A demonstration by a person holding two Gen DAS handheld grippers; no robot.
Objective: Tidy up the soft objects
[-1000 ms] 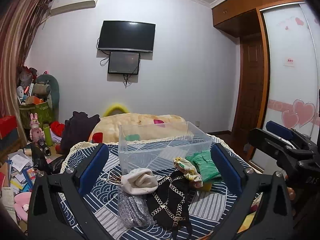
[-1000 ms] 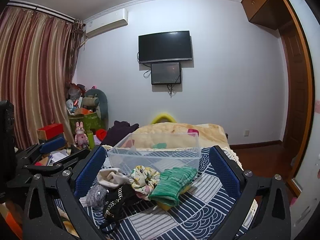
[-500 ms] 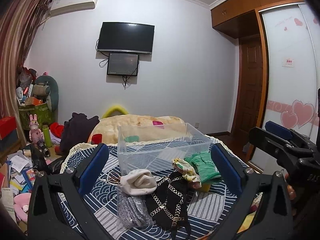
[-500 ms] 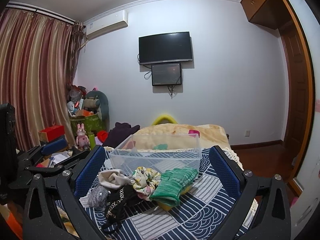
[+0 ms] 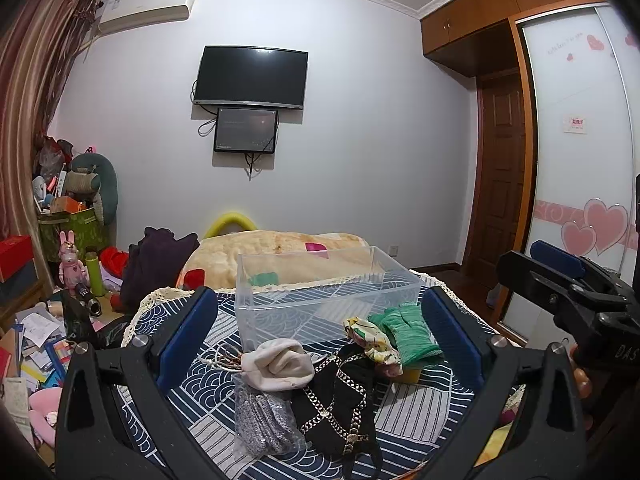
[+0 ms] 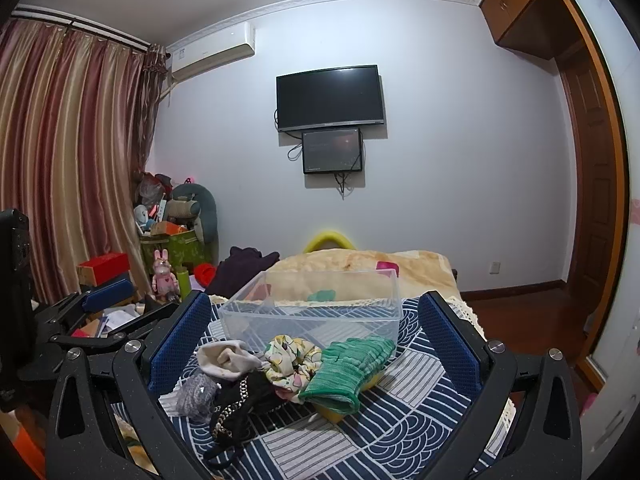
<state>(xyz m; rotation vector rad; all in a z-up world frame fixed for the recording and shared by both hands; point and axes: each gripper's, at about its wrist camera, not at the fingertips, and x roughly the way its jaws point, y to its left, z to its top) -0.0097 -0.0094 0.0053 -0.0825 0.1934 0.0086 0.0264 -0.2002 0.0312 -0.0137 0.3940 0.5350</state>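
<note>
Two grippers are in my hands, both held above the near edge of the table (image 5: 404,412) and neither touching anything. My left gripper (image 5: 320,336) has its jaws spread wide, nothing between them; the soft pile shows in the gap but lies below and beyond the pads. My right gripper (image 6: 316,332) is likewise spread wide and empty, and appears in the left view at the far right (image 5: 560,280), beside the table.

Bin (image 5: 320,300): clear plastic, upright, at the far side of the patterned cloth. I see no soft item in it.

Soft items, all on the cloth in front of the bin, bunched together:
- Cream sock (image 5: 278,364), crumpled, just before the bin's near left corner.
- Grey piece (image 5: 260,416) in a clear bag, nearest me on the left, touching the sock.
- Black piece (image 5: 340,404) with gold chain pattern, centre, overlapping the grey one.
- Floral scrunchie (image 6: 290,360), touching the bin's near wall in the right view.
- Green glove (image 6: 348,368), right of the scrunchie, lying over a yellow object (image 6: 332,404) of which only an edge shows.

A thin cord (image 5: 224,360) lies left of the sock.

Beyond the table: a bed with a tan blanket (image 5: 280,252), and two screens on the wall, TV (image 5: 250,76) above monitor (image 5: 245,130).
</note>
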